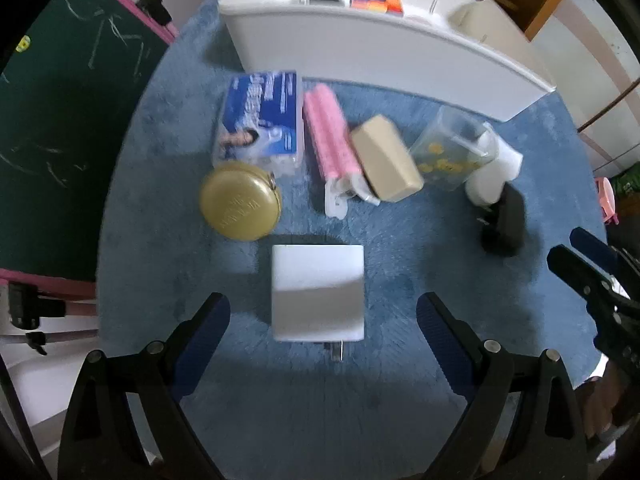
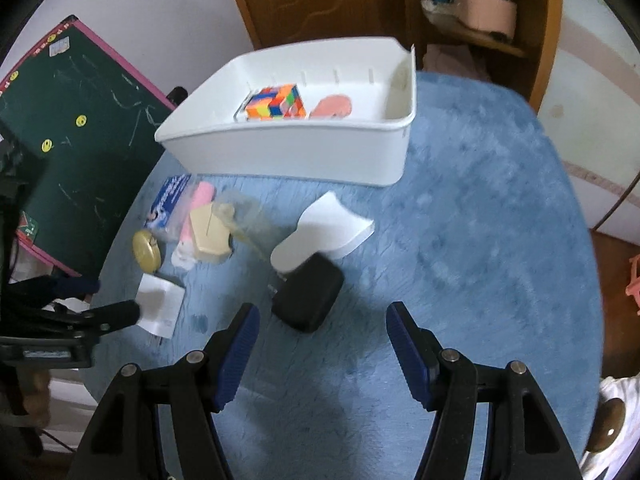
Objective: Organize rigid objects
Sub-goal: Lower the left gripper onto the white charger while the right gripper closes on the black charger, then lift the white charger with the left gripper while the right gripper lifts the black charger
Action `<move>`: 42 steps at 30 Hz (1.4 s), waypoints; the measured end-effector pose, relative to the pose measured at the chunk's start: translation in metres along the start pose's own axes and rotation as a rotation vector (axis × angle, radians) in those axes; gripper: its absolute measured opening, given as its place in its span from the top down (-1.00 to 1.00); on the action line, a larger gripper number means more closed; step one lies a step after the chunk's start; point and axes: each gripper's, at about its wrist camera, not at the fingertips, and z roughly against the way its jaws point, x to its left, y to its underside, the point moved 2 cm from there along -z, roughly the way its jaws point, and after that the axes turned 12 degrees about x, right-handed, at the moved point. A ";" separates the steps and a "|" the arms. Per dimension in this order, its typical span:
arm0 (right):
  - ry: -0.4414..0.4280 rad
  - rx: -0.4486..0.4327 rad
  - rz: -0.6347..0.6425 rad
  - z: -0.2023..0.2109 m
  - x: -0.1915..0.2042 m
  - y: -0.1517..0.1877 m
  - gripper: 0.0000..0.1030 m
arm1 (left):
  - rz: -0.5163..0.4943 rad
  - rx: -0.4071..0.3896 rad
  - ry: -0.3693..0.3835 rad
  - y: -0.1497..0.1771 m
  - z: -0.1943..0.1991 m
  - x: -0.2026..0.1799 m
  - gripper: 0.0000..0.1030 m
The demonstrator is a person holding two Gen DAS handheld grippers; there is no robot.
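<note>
A white plug-in charger block (image 1: 318, 292) lies on the blue round mat, just ahead of my open left gripper (image 1: 323, 316), its prongs toward me. My open right gripper (image 2: 323, 322) hovers just short of a black charger (image 2: 308, 298) that leans on a white curved piece (image 2: 324, 232). Nothing sits between either pair of fingers. Behind lie a gold round tin (image 1: 240, 202), a blue-labelled clear box (image 1: 260, 118), a pink roll (image 1: 330, 136), a beige block (image 1: 386, 158) and a clear container (image 1: 448, 148). The white bin (image 2: 288, 148) holds a coloured cube (image 2: 276, 102) and a pink item (image 2: 332, 107).
A green chalkboard with a pink frame (image 2: 76, 128) stands off the mat's left edge. A wooden door (image 2: 320, 0) and a shelf rise behind the bin. The blue mat (image 2: 480, 220) stretches bare to the right of the black charger.
</note>
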 end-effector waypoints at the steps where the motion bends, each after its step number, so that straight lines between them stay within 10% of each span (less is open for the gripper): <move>1: -0.008 0.011 -0.002 -0.005 0.002 0.001 -0.30 | -0.001 0.007 0.000 -0.001 -0.005 0.000 -0.85; 28: 0.075 0.091 0.005 -0.078 0.025 -0.020 -0.24 | 0.015 0.008 -0.052 -0.003 -0.050 -0.009 -0.83; 35: 0.090 0.081 0.018 -0.078 0.023 -0.020 -0.01 | 0.035 -0.029 -0.042 0.010 -0.035 -0.006 -0.14; 42: 0.067 0.085 0.019 -0.069 0.016 -0.011 0.00 | 0.087 0.004 0.007 0.013 -0.033 0.001 -0.13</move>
